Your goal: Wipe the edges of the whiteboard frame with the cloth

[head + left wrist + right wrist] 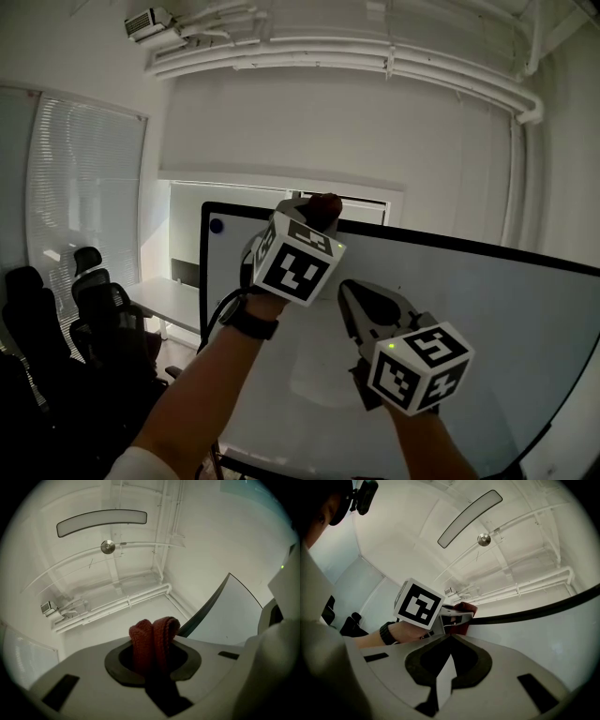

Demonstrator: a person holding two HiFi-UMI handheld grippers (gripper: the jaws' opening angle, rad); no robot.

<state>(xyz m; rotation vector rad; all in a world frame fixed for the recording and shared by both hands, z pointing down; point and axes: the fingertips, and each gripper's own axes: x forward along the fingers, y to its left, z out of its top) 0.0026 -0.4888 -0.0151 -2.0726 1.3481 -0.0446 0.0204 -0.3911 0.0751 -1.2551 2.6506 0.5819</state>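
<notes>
The left gripper (304, 217) is raised in the upper middle of the head view, its fingers pinching a folded red cloth (327, 206), which bulges out beyond the tips. The cloth sits right on the black top edge of the whiteboard frame (450, 242), a short way in from the frame's rounded upper-left corner. From the cloth that top edge runs on bare toward the right side of the picture, sloping downward. Above it there is only pale wall, up to the white pipes (328, 56) along the ceiling. The frame's left edge (202, 281) drops straight down at centre left. Beyond it, in the lower left, stand a pale table (173, 300) and dark office chairs (103, 309), well apart from the grippers, with window blinds (80, 178) above them. The right gripper (349, 289) hangs lower and to the right, in front of the white board surface (506, 328). Its fingers are pressed together with nothing between them, and its tips point up toward the left gripper without touching it.
</notes>
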